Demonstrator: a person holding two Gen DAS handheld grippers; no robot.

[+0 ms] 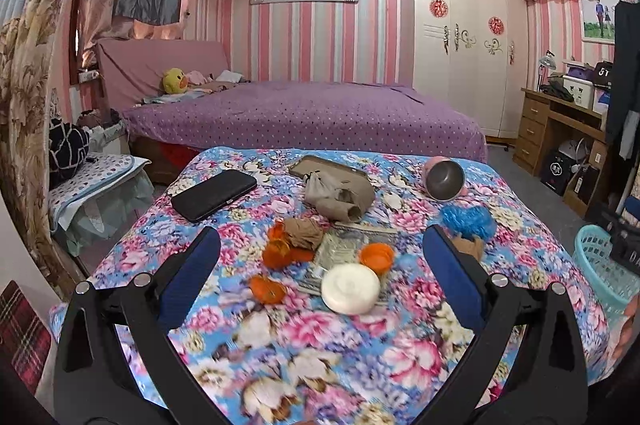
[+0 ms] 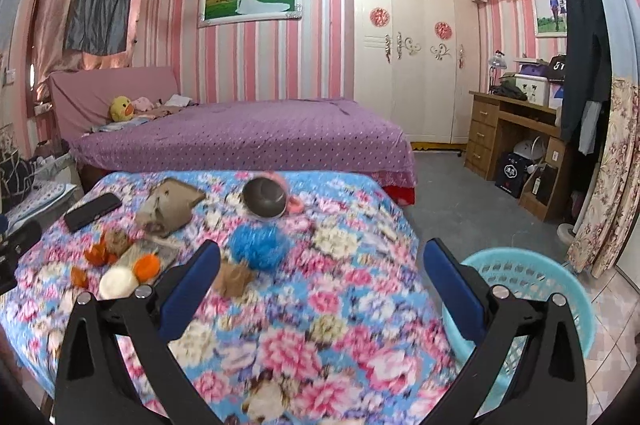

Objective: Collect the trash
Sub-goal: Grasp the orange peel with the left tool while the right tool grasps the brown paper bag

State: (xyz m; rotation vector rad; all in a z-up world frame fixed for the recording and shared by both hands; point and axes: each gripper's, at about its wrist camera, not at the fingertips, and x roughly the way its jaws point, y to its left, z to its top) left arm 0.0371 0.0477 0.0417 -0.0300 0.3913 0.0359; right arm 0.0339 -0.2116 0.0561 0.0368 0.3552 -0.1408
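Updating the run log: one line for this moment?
left gripper: open, empty, over peels | right gripper: open, empty | basket: right of table | trash: uncollected

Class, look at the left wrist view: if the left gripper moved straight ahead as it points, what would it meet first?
Probably the white round lid, lying between the open left gripper and the orange peels; depth is unclear.
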